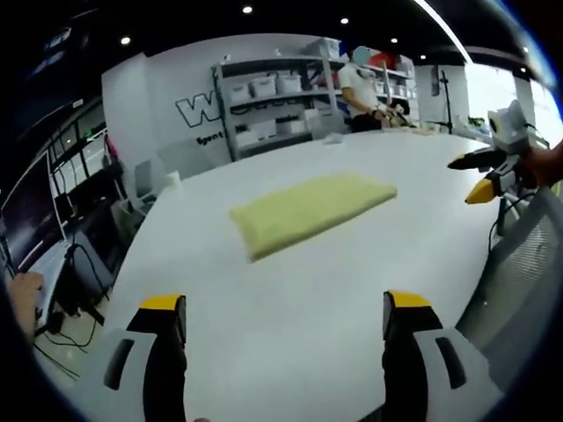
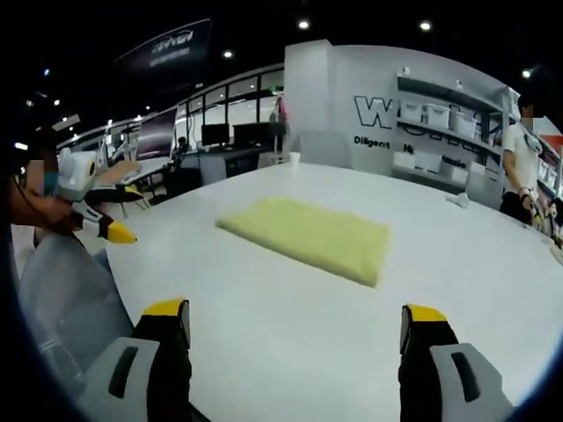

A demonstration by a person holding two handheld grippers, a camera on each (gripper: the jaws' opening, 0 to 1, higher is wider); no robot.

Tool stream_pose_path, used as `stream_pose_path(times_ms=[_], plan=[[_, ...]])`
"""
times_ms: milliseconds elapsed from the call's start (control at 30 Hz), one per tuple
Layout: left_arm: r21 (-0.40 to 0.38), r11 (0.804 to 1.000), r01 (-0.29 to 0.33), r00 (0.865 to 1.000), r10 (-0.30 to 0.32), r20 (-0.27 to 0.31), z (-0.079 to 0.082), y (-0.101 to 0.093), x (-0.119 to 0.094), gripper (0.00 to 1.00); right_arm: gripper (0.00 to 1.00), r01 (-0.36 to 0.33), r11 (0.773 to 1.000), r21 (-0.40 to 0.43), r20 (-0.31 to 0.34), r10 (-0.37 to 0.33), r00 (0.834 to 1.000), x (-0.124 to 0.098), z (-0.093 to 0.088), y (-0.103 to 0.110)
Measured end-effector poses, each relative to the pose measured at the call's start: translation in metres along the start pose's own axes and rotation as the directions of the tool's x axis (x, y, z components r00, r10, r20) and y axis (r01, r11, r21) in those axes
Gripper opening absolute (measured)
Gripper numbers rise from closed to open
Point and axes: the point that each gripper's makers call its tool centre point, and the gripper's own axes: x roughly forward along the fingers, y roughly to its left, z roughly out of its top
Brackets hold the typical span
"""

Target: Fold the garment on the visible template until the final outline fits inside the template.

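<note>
Your left gripper (image 1: 286,330) sits nearest in the left gripper view, its yellow-tipped black jaws spread wide with nothing between them, raised off the white round table (image 1: 290,290). Your right gripper (image 2: 295,338) is held the same way: jaws wide apart, empty, clear of the surface. Both are withdrawn from the work, which leaves the cloth unobstructed for inspection.

Beyond the jaws, near the middle of the table, lies the pale yellow folded towel-like garment (image 1: 312,211). It rests flat as a compact oblong with tidy edges, well apart from both grippers. No template outline can be made out on the table around it; glare and blur may be hiding it, so treat the fit as unconfirmed. Judged by its shape, the folding is at or near its end.

Past the garment, at the far side of the table, a person in a white shirt (image 1: 359,88) stands before grey metal shelving with white bins (image 1: 273,105).
</note>
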Motion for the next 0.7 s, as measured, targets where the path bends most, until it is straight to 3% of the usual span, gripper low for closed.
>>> stream_pose_path(times_ms=[300,533,700], plan=[[-0.046,0.999,-0.005,1.000,0.006,0.009,0.0016,0.0008,-0.0010,0.99,0.99,-0.004,1.000,-0.004,0.005,0.004,1.000,-0.0002,-0.0007,0.0037],[-0.038,0.999,-0.009,1.000,0.009,-0.008,-0.0018,0.0021,0.0001,0.99,0.99,-0.006,1.000,-0.004,0.004,0.006,1.000,0.0016,0.0018,0.0059],[-0.042,0.999,-0.015,1.000,0.015,-0.007,-0.0018,0.0025,-0.0002,0.99,0.99,-0.008,0.997,-0.071,0.009,0.009,1.000,0.0019,0.0069,0.0078]])
